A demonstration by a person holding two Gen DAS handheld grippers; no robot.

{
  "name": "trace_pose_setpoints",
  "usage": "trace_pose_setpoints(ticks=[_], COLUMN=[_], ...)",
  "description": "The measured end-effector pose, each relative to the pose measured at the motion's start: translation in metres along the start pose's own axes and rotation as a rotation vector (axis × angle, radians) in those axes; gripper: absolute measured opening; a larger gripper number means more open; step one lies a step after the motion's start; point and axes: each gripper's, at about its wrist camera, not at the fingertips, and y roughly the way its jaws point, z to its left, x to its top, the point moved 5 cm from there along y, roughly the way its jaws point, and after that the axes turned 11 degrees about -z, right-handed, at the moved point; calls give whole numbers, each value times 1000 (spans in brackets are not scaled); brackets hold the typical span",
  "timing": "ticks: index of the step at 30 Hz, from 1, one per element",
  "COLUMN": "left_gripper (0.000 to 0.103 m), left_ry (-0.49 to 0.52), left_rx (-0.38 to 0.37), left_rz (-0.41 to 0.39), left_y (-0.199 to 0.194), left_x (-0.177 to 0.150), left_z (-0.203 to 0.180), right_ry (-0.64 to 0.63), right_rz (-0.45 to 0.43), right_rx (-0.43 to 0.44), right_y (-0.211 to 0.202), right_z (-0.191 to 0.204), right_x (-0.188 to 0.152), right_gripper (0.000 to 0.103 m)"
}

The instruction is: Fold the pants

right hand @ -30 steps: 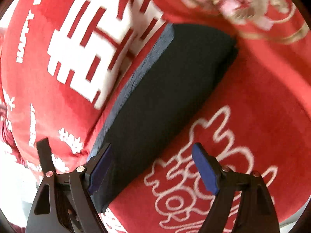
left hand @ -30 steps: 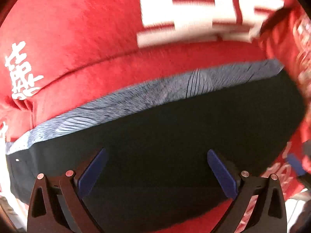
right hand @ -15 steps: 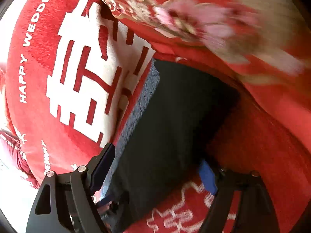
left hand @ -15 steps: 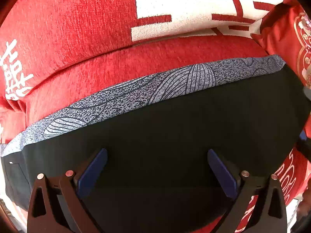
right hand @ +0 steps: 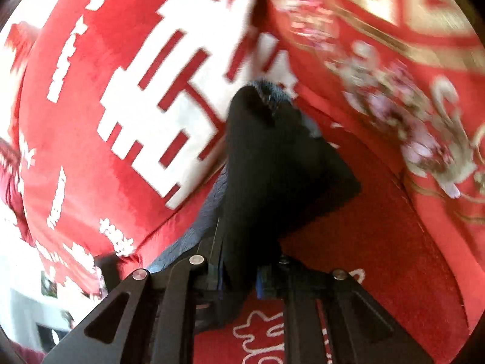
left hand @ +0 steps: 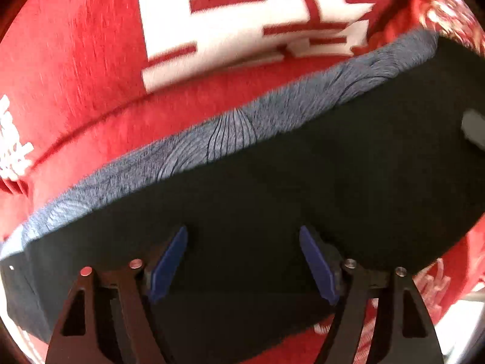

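The black pants (left hand: 272,188) lie on red bedding, with a grey patterned waistband (left hand: 212,139) along their far edge. My left gripper (left hand: 242,261) is over the black cloth, its blue fingers (left hand: 168,264) partly closed but still apart, holding nothing. My right gripper (right hand: 239,276) is shut on the black pants (right hand: 266,163) and lifts an end of them, so the cloth rises in a bunched fold with the grey waistband (right hand: 272,91) at its top.
A red pillow with large white characters (left hand: 242,24) lies behind the pants, also in the right wrist view (right hand: 151,106). A red embroidered cushion (right hand: 409,106) stands at the right. The red bedspread with white pattern (right hand: 379,257) lies below.
My right gripper has closed on the end of the pants and lifted it. My left gripper's fingers have come closer together over the cloth.
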Motion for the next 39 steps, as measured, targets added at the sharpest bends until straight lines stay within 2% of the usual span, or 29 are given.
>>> trace_pose_setpoints(ticks=[2,5,7,11,14,17,20,22,24,25,26,27,28,30,32,34,38,39], left_gripper=[77,77,77,77,77,77,77,77,77,77,77,77,77,77,77,77,77,77], left_ry=[17,-41,-74,-138,-170,-217,-282,-308,-316,-321,-327,-331,-333,-343,-373,-395,-400,-390], left_rx=[5,-63,-74,-69,-20,53,141,175,207,206,201,196,190,168,120,56,-134,-169], left_rz=[-14,38,53,4,0,24,73,93,109,113,112,111,111,114,101,82,75,88], left_y=[-1,-1,-9,-44,-62,-73,-77,-79,-79,-80,-82,-82,-83,-87,-82,-88,-81,-78], left_x=[0,3,3,-5,-20,-39,-67,-81,-95,-100,-107,-110,-112,-111,-106,-94,-69,-66], left_z=[-1,13,26,73,121,173,231,257,277,284,288,290,292,294,294,280,251,244], right_ry=[-94,-178,-239,-398,-519,-661,-779,-882,-1040,-1109,-1163,-1157,-1128,-989,-825,-585,-37,39], right_rz=[3,4,2,13,35,84,143,222,303,307,299,293,294,348,388,411,413,405], right_rx=[-16,-35,-52,-80,-87,-100,-115,-149,-241,-269,-257,-229,-194,-81,-22,23,63,72], right_y=[0,0,-2,-3,7,29,54,82,106,108,104,97,89,72,61,56,64,65], right_z=[21,43,59,99,134,170,194,205,210,214,224,231,236,239,230,211,145,135], right_x=[-1,-3,-5,-22,-46,-87,-136,-182,-231,-245,-258,-261,-262,-257,-243,-224,-188,-184], right_gripper=[16,16,16,17,19,19,29,44,47,49,49,53,62,64,64,64,64,64])
